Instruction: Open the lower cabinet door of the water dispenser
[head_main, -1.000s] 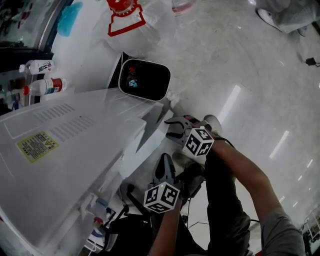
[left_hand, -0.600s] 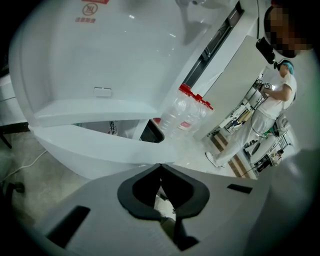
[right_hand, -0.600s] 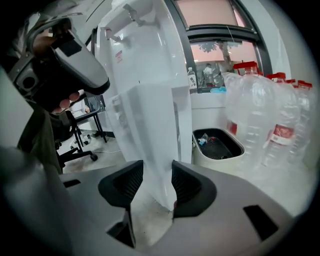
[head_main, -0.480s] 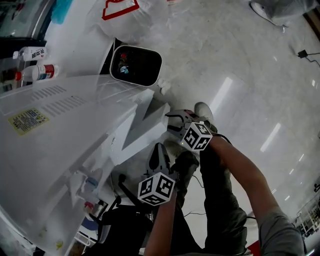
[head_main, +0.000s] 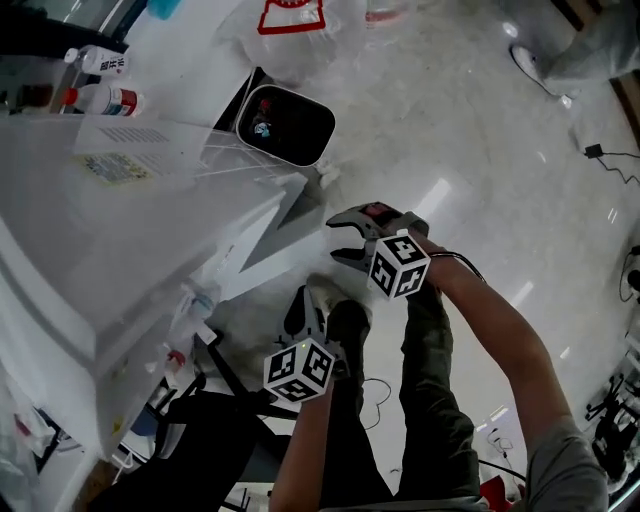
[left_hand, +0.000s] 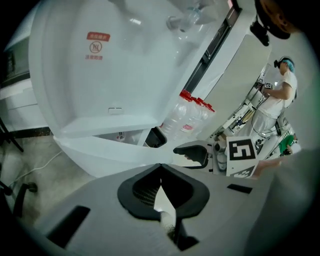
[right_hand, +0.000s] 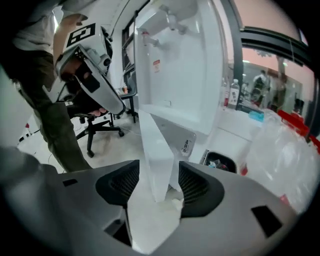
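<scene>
The white dispenser (head_main: 130, 250) fills the left of the head view, leaning across the frame, with pale glossy floor (head_main: 470, 130) to its right. Its lower door (head_main: 270, 265) stands swung out from the body, a flat white panel that points towards the person's legs (head_main: 430, 400). In the right gripper view the door shows edge-on, upright, with the open cabinet behind it and a small label on its inner face. A bin (head_main: 290, 125) with a white rim and black inside sits on the floor just beyond the dispenser. A black chair (right_hand: 95, 122) stands behind it. The right gripper (head_main: 340, 240) is held at the door's free edge; its jaws have just been opening and now stand wide apart, released, with the door's edge in line between the pads and neither pad pressing on it. The left gripper (left_hand: 161, 165) hangs lower and nearer the person, well short of the door, its jaws clenched tip to tip on nothing. Clear bottles (left_hand: 187, 112) with red caps stand in a row beside the dispenser, and two more bottles (head_main: 105, 98) lie on a counter at the head view's upper left.
</scene>
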